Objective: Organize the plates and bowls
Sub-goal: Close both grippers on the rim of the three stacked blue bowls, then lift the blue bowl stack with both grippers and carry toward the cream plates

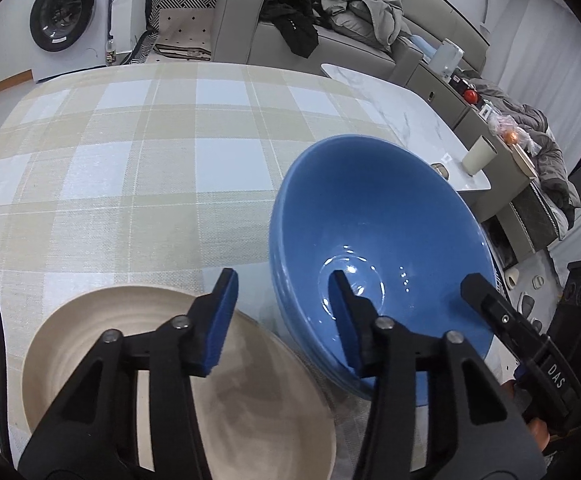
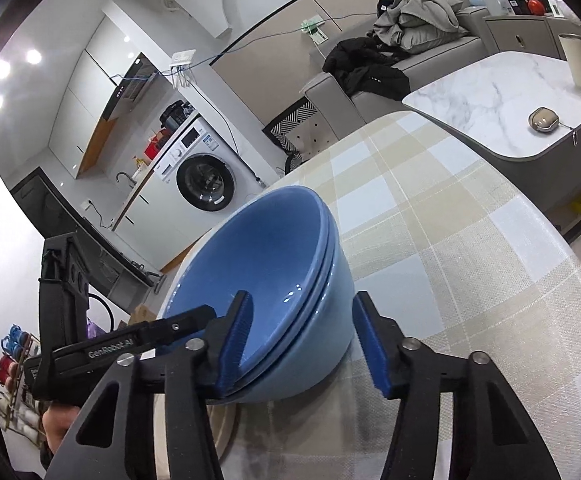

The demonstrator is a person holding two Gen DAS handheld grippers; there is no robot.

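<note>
Checked cloth (image 1: 138, 152) in pale blue and beige covers the bench, with a marble-topped side table (image 2: 502, 96) beyond its far edge, a grey sofa (image 1: 246, 28) heaped with clothing (image 1: 366, 8) behind, and a washing machine (image 2: 204, 182) against the wall.

Blue bowls (image 1: 382, 236), nested one inside another, are tilted off level, with the open mouth leaning toward the left side. Just beside them, on the cloth, lies a beige plate (image 1: 258, 400); the bowls' lower edge appears to overlap its rim, but contact cannot be confirmed.

Left tongs (image 1: 282, 320): partly open. One blue pad sits inside the bowl near the bottom; the other is outside the wall, over the plate. The rim lies between them, with a visible gap on the outer pad, so a firm grip cannot be confirmed.

Right tongs (image 2: 304, 340): partly open, straddling the opposite side of the rim. The left-hand pad is inside the bowl against the wall; the right-hand pad stands clear of the outer wall, not touching it.

A beige tumbler (image 2: 578, 62) and a small rounded case (image 2: 542, 120) stand on the marble table, well apart from the bowls.
</note>
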